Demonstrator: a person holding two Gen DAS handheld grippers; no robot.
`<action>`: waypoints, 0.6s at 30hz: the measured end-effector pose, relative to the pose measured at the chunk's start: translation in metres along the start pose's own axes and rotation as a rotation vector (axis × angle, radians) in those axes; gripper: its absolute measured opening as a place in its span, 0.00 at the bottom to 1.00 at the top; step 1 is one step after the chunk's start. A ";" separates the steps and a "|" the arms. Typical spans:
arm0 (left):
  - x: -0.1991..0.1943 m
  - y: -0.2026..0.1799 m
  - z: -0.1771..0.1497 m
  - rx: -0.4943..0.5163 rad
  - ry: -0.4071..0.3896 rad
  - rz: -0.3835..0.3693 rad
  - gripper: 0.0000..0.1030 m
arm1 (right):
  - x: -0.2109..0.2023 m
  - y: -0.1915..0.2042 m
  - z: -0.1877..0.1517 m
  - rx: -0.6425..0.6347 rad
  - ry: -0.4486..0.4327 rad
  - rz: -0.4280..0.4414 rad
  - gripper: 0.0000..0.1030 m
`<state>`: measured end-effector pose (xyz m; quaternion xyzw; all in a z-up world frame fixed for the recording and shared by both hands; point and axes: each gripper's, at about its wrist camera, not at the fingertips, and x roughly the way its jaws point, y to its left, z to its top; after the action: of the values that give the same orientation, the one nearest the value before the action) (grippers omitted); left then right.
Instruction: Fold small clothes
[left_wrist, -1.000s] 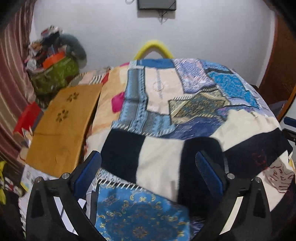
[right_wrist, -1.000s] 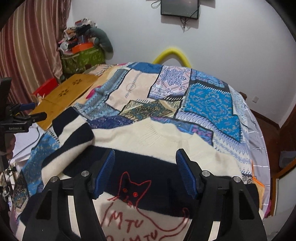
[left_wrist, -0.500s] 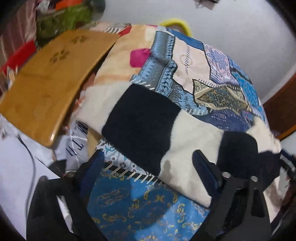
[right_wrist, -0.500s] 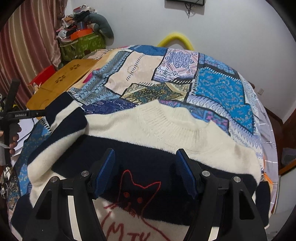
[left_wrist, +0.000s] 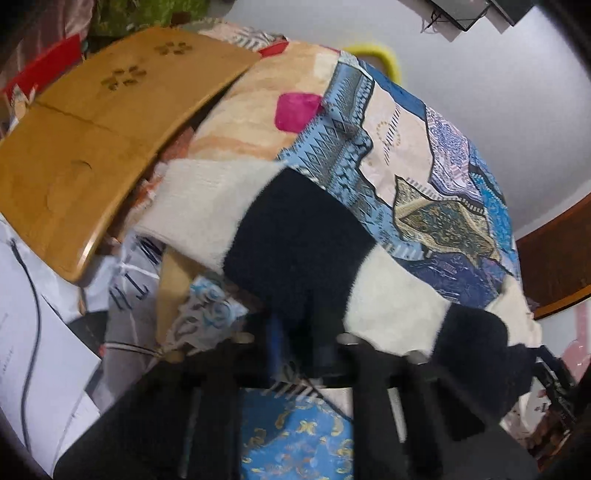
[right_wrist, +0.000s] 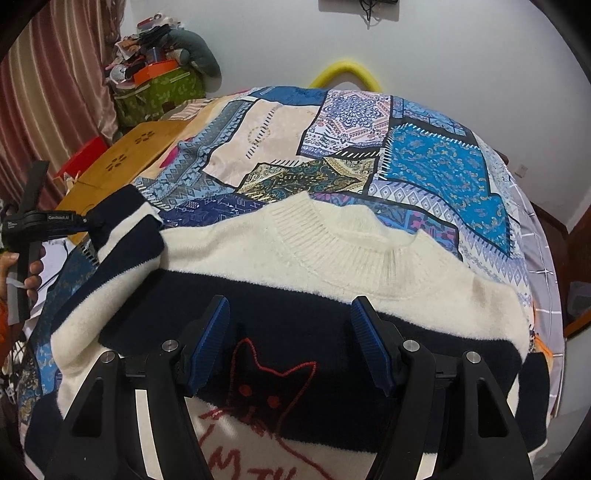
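Left gripper just closed, clamped on sweater sleeve edge at lower centre. Right gripper fingers apart over sweater's dark band; open bedspread above.

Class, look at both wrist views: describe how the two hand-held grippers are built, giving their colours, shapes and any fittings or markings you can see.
The right gripper has two matte black plastic arms with triangular cut-outs, silver round bolt heads, and ribbed blue pads on its fingertips. The left gripper is the same black build with silver bolts and a blue pad, blurred here. No cables or sleeves show.

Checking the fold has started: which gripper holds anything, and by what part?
The left gripper has just closed on the sweater's sleeve, at a dark band's near edge. The right gripper is open above the sweater's chest, holding nothing.
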<state>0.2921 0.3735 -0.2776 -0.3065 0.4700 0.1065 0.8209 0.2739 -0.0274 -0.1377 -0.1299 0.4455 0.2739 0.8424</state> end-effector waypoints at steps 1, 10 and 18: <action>-0.001 -0.001 0.000 -0.001 0.001 0.000 0.09 | -0.001 -0.001 0.000 0.002 -0.002 0.000 0.63; -0.036 -0.058 -0.002 0.136 -0.094 0.015 0.07 | -0.021 -0.013 -0.002 0.022 -0.028 -0.012 0.63; -0.088 -0.152 -0.020 0.356 -0.198 -0.010 0.07 | -0.048 -0.026 -0.007 0.035 -0.067 -0.011 0.63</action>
<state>0.3017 0.2514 -0.1502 -0.1470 0.3972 0.0475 0.9047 0.2623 -0.0681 -0.1027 -0.1080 0.4210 0.2657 0.8605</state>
